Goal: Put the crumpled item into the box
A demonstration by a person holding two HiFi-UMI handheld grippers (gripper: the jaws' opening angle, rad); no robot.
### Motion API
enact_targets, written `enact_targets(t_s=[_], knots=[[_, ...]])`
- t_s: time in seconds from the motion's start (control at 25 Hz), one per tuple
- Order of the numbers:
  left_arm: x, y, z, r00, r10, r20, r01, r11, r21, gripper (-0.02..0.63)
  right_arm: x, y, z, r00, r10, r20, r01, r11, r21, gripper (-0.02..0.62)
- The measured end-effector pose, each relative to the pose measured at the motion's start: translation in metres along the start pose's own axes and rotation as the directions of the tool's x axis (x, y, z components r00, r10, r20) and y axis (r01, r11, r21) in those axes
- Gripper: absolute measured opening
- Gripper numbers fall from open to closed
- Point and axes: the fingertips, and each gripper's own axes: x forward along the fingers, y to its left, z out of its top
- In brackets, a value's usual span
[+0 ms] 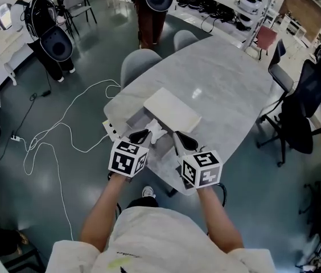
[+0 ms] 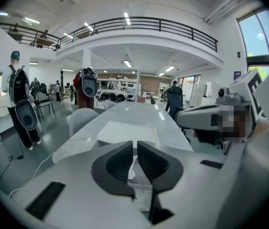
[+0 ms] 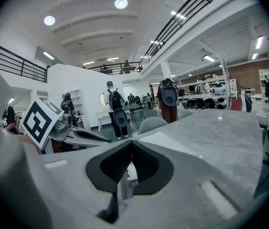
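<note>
Nearest the person, both tools are held over the near edge of the desk (image 1: 229,78), side by side and apart. The left tool (image 1: 143,134) is seen clenched on the crumpled item (image 1: 156,129), and in the left gripper view a white fold (image 2: 131,168) is caught in the slim slit between its jaws. The right tool (image 1: 182,138) is seen pressed together at its tips, with nothing clearly gripped. Something white is glimpsed low behind its jaws in the right gripper view, but it cannot be identified.

The crumpled item is held between the two tools, just short of the box (image 1: 172,110). The box is laid flat and pale near the desk's near left edge, its long side slanted. Beyond it and to the right, a wide bare stretch of marble is left open up to the far rim.

Two grey chairs (image 1: 139,62) are tucked at the far left edge, and a dark chair (image 1: 297,118) is stood off the right side. On the floor to the left, a white cable (image 1: 64,131) is looped across open ground, with people (image 1: 49,33) standing farther off
</note>
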Motion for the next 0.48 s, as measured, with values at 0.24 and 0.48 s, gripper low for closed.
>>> enact_targets(t_s=[0.24,0.48], knots=[[-0.036,-0.006,0.003,0.991,0.068,0.112,-0.063,0.997,-0.051,0.021,-0.019,0.018,0.000,0.999,0.029,0.017,-0.029,0.999,-0.021,0.005],[-0.055,-0.020,0.001,0.980,0.114,0.164,-0.098,0.990,-0.100,0.021,-0.043,0.024,-0.003,0.998,0.049,0.033,-0.047,0.998,-0.046,0.005]])
